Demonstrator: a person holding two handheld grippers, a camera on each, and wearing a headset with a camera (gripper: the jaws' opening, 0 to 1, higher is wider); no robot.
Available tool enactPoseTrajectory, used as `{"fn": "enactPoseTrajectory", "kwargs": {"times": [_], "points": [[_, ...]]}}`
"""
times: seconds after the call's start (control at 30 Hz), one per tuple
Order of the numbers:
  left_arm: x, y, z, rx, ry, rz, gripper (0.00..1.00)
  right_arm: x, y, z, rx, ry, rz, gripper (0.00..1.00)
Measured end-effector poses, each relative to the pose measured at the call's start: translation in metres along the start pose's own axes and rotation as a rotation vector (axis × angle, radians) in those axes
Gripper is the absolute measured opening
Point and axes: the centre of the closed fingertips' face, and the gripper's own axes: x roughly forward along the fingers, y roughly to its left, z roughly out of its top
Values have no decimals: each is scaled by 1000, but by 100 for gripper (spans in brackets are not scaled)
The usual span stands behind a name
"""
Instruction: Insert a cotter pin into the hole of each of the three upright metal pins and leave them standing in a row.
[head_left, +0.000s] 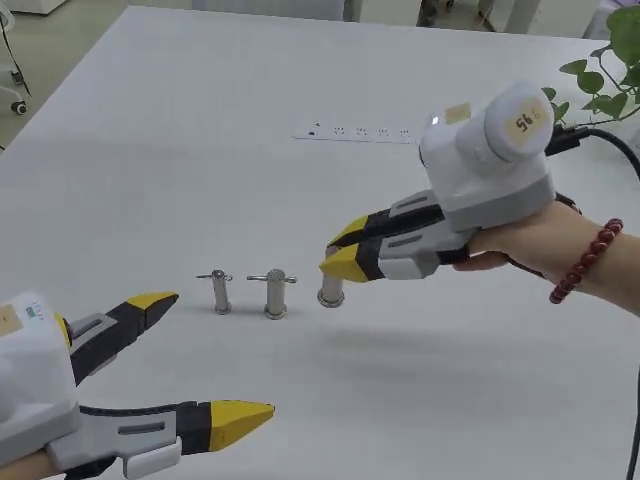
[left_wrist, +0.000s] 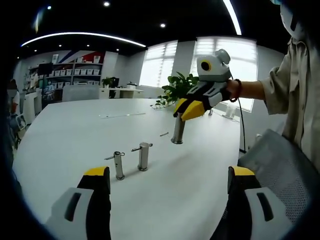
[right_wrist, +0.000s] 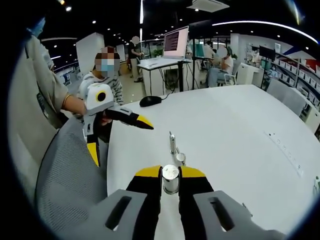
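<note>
Two of the three uprights already carry a cotter pin (head_left: 213, 275) crosswise near the top: the left pin (head_left: 221, 293) and the middle pin (head_left: 275, 296), side by side on the white table (head_left: 300, 120). The third pin (head_left: 331, 293) stands just right of them in the same row, with no crossbar that I can see. The right gripper (head_left: 338, 250) is clamped on its upper part (its own view shows the jaws pressed to both sides). The left gripper (head_left: 208, 360) hangs near the table's front edge with its jaws spread wide, holding nothing. So the last insertion looks to be the step in hand. A thin sliver (left_wrist: 164, 134) on the table near the third pin may be the last cotter pin. If so, the free gripper would need to pick it up and line it up with the hole.
</note>
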Motion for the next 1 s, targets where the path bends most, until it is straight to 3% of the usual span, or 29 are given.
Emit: {"fn": "enactPoseTrajectory", "kwargs": {"times": [0.47,1.0], "points": [[0,1,-2,0,3,9,98,1,20,-29,-2,3,26,11],[-2,1,-7,-5,8,14,97,17,30,-56,-79,17,63,11]]}}
